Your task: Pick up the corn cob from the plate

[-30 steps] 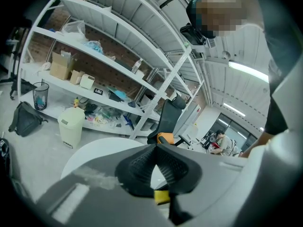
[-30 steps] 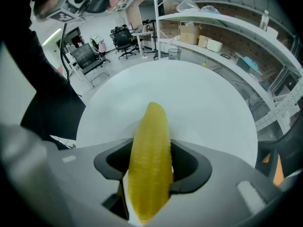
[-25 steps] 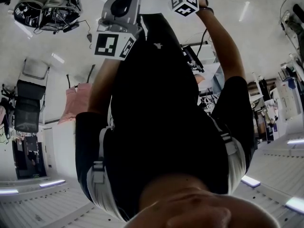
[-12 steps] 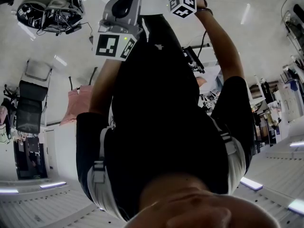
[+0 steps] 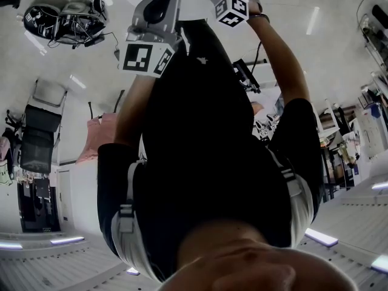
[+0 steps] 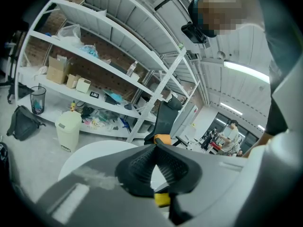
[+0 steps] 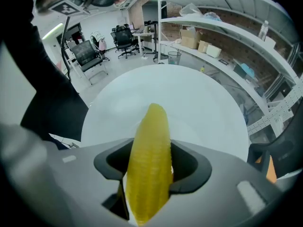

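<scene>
White and round, the bench point(image 7: 203, 103) fills the middle of the right gripper view. Over it hangs the corn cob point(image 7: 150, 164), yellow and ridged, its tapered tip pointing away above the bench top. The right tool point(image 7: 151, 162) has hold of it: the jaws stand wide, one dark pad pressed to each flank of the cob. In the head view its marker cube point(image 5: 231, 10) sits just beside the cob's yellow end. The left tool point(image 6: 155, 148) is closed tip to tip with nothing between its jaws, near the bench edge. Beyond stand long white shelves point(image 6: 102, 63), a pale bin point(image 6: 67, 130) and an office chair point(image 6: 163, 119).
</scene>
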`<state>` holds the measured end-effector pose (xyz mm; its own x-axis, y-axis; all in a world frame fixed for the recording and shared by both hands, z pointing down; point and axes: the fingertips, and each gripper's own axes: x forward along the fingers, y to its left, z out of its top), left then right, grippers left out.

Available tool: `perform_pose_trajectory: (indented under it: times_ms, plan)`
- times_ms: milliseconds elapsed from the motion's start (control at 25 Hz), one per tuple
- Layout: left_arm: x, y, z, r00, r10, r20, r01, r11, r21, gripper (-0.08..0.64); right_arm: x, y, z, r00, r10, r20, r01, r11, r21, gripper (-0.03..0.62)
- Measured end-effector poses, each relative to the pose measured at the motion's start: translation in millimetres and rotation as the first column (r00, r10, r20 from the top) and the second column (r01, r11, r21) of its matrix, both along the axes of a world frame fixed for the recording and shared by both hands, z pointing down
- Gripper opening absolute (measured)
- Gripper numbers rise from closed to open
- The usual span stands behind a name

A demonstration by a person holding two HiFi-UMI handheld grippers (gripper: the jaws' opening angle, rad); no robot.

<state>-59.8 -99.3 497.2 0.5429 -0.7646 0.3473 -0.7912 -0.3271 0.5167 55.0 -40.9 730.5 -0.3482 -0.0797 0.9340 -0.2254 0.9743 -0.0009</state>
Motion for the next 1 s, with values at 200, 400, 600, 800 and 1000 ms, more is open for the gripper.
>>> perform_pose_trajectory:
  times_ms: [200, 400, 600, 800, 1000]
  plan:
    - [2, 2, -8, 1.0, 0.004, 0.006, -0.004, 1.0, 0.011, 0.003, 4, -3, -10, 1.0, 0.009, 0.002, -0.009, 1.0, 0.02, 0.241]
    - [7, 1, -18, 1.0, 0.009, 0.008, -0.009, 0.999, 0.034, 0.003, 5, -5, -22, 1.0, 0.008, 0.014, -0.008, 0.999, 0.032, 0.241]
    - [9, -1, -29, 1.0, 0.006, 0.004, -0.006, 0.998, 0.06, 0.003, 4, -4, -32, 1.0, -0.006, 0.023, 0.005, 0.999, 0.048, 0.241]
    - [14, 0, -42, 1.0, 0.004, 0.006, -0.005, 0.997, 0.083, 0.003, 4, -5, -48, 0.999, -0.011, 0.041, 0.008, 0.998, 0.069, 0.241]
    - [18, 6, -55, 1.0, 0.01, 0.015, -0.012, 0.994, 0.111, 0.003, 2, -6, -65, 0.998, -0.012, 0.059, 0.007, 0.996, 0.09, 0.241]
